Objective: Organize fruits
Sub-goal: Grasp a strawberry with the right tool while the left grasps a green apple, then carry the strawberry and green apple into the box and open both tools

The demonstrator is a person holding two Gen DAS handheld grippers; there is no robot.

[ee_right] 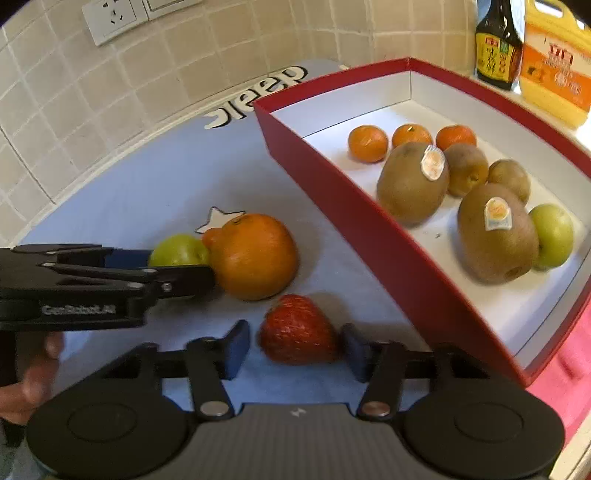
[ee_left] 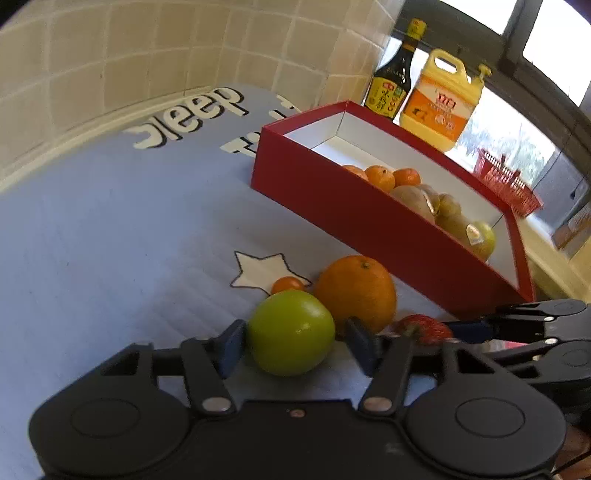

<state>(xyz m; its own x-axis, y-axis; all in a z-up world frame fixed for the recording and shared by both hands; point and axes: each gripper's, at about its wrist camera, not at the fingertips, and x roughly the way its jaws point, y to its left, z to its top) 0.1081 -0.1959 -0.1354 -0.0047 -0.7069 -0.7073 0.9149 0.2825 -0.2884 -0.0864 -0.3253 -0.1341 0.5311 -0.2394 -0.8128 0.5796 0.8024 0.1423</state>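
Observation:
A green apple (ee_left: 291, 331) lies on the blue mat between the fingers of my open left gripper (ee_left: 295, 345); small gaps show on both sides. It also shows in the right wrist view (ee_right: 177, 251). A big orange (ee_left: 355, 291) and a small tangerine (ee_left: 287, 284) lie just behind it. A strawberry (ee_right: 297, 328) lies between the fingers of my open right gripper (ee_right: 295, 347), apart from both pads. The red box (ee_right: 369, 225) holds three tangerines (ee_right: 410, 134), several kiwis (ee_right: 410, 184) and a green apple (ee_right: 554, 236).
A soy sauce bottle (ee_left: 391, 77) and a yellow jug (ee_left: 443, 99) stand behind the box by the window. A red basket (ee_left: 506, 181) sits at the right. The tiled wall (ee_right: 92, 110) with a socket (ee_right: 110, 18) runs along the mat's far edge.

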